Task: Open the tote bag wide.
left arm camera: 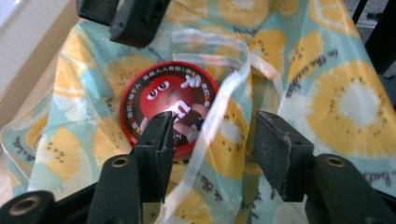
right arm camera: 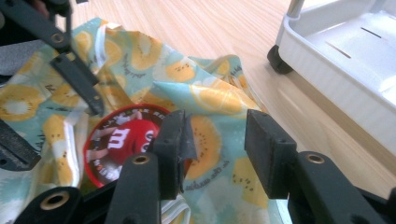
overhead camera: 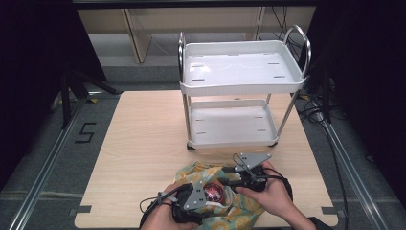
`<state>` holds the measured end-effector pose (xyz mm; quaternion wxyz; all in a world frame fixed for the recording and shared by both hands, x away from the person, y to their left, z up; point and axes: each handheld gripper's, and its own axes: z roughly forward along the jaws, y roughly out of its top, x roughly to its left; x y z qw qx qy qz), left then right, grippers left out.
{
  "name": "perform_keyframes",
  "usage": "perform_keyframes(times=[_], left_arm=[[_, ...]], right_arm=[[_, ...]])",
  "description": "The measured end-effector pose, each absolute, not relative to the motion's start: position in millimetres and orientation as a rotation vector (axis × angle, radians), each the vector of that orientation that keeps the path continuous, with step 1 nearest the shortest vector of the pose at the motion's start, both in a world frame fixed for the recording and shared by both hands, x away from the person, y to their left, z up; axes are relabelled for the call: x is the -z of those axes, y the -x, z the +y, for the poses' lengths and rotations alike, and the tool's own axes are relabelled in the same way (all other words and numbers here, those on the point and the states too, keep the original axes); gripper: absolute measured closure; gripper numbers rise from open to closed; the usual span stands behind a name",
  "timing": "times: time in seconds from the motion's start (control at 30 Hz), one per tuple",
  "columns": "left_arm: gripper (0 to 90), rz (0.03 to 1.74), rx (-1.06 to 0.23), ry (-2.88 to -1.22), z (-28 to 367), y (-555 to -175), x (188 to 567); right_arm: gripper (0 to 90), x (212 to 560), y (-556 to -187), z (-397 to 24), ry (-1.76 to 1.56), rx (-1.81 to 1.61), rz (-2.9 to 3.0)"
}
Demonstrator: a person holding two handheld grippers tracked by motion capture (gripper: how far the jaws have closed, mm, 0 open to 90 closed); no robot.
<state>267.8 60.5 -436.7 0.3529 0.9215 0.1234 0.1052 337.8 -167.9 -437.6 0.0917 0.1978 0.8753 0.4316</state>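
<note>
A plastic bag (overhead camera: 239,203) printed with yellow fruit slices lies at the table's near edge. Inside its mouth sits a round red candy tin (overhead camera: 214,193) with a cartoon face on the lid (left arm camera: 166,100). My left gripper (overhead camera: 207,203) hovers open over the bag (left arm camera: 345,102), and the bag's clear rim strip (left arm camera: 219,102) runs between the jaws. My right gripper (overhead camera: 229,181) stands open just above the bag's fabric (right arm camera: 210,100), with the tin (right arm camera: 119,140) beside its left jaw. Each gripper (left arm camera: 215,144) (right arm camera: 219,140) is held by a hand.
A white two-tier cart (overhead camera: 242,88) on wheels stands on the far half of the wooden table (overhead camera: 143,143), close behind the bag; its lower tray (right arm camera: 336,51) is near my right gripper. Cables and metal rails flank the table on the floor.
</note>
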Motion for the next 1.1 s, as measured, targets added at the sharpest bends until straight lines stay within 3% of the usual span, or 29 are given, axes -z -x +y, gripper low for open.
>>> perform_keyframes(times=[0.3,0.4,0.63,1.1], left_arm=[[65.7,0.295,-0.277,-2.392,61,-265,442],[67.3,0.295,-0.278,-2.393,61,-264,441],[87.9,0.289,-0.265,-2.422,59,-261,447],[89.6,0.255,-0.132,-2.484,53,-234,471]], right_arm=[[76.3,442,-343,-164,-0.606,-1.248,2.647],[78.5,442,-343,-164,-0.602,-1.245,2.650],[87.0,442,-345,-161,-0.633,-1.208,2.668],[87.6,459,-366,-154,-0.740,-1.116,2.681]])
